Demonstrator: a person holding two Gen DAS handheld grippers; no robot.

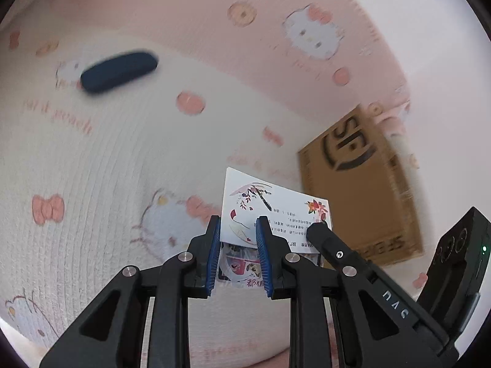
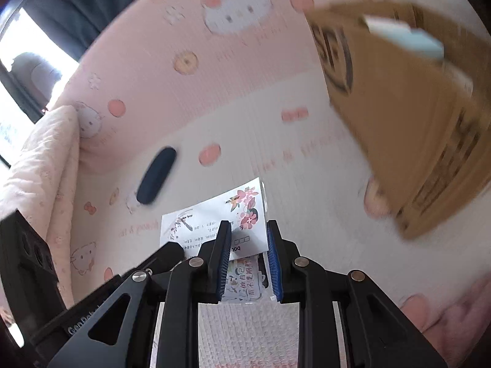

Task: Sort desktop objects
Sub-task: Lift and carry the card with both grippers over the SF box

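A small stack of illustrated cards point(image 1: 276, 205), with a white flower postcard on top, hangs above the pink cat-print blanket. My left gripper point(image 1: 238, 219) is shut on its left end. A black finger point(image 1: 319, 233) of my right gripper grips the other end beside it. In the right wrist view, my right gripper point(image 2: 248, 225) is shut on the same cards point(image 2: 211, 217), blue pads pressing both faces. The left gripper's finger point(image 2: 168, 250) shows at the lower left. A brown cardboard box point(image 1: 362, 184) lies just right of the cards and appears blurred as the box point(image 2: 399, 122).
A dark blue oval case point(image 1: 118, 70) lies on the blanket far left, shown again as the case point(image 2: 156, 174). A light blue item point(image 2: 405, 33) sits in the box. A folded pink cloth point(image 2: 40, 168) borders the left side. Bare blanket point(image 1: 92, 168) spreads below the cards.
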